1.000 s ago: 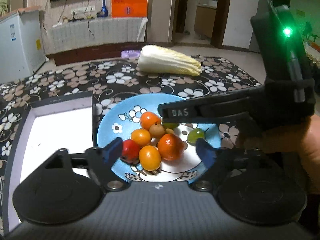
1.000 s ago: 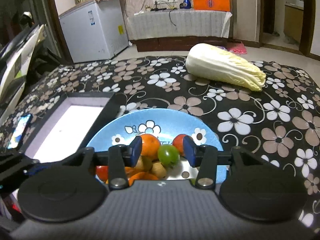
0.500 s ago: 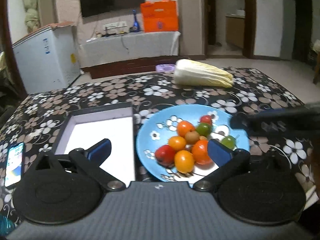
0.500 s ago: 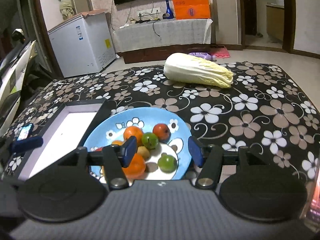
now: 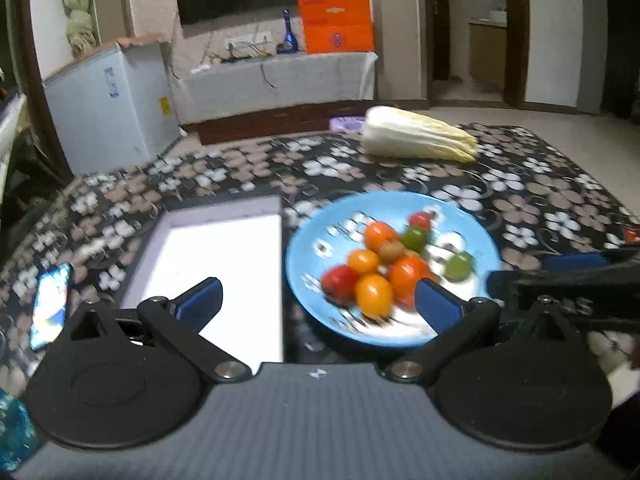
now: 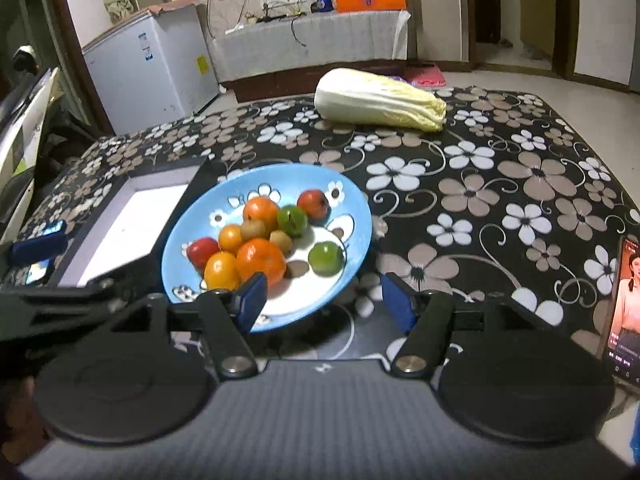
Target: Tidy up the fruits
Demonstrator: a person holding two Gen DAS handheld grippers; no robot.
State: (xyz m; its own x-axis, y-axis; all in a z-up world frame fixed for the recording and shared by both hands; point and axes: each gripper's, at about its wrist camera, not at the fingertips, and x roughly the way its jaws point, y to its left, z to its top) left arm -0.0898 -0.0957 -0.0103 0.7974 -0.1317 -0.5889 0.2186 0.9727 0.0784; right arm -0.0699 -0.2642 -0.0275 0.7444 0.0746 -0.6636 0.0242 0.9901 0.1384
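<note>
A blue flowered plate (image 6: 352,204) (image 5: 480,240) holds several small fruits: oranges (image 6: 261,260), red ones (image 6: 313,204) and green ones (image 6: 326,258). A shallow white-lined box (image 5: 224,248) (image 6: 132,216) lies just left of the plate. My left gripper (image 5: 318,306) is wide open and empty, held above the table's near side, between box and plate. My right gripper (image 6: 324,300) is open and empty, over the plate's near right rim. One green fruit (image 5: 459,266) lies apart from the pile.
A napa cabbage (image 6: 378,100) lies at the far side of the flowered table (image 6: 500,184). A phone (image 5: 50,306) lies left of the box; another phone (image 6: 626,308) lies at the right edge. A white freezer (image 5: 108,108) stands beyond the table.
Both grippers have pulled back and up from the plate. The right gripper let go of a green fruit, which now lies on the plate, and opened wider. The left jaws also opened wider.
</note>
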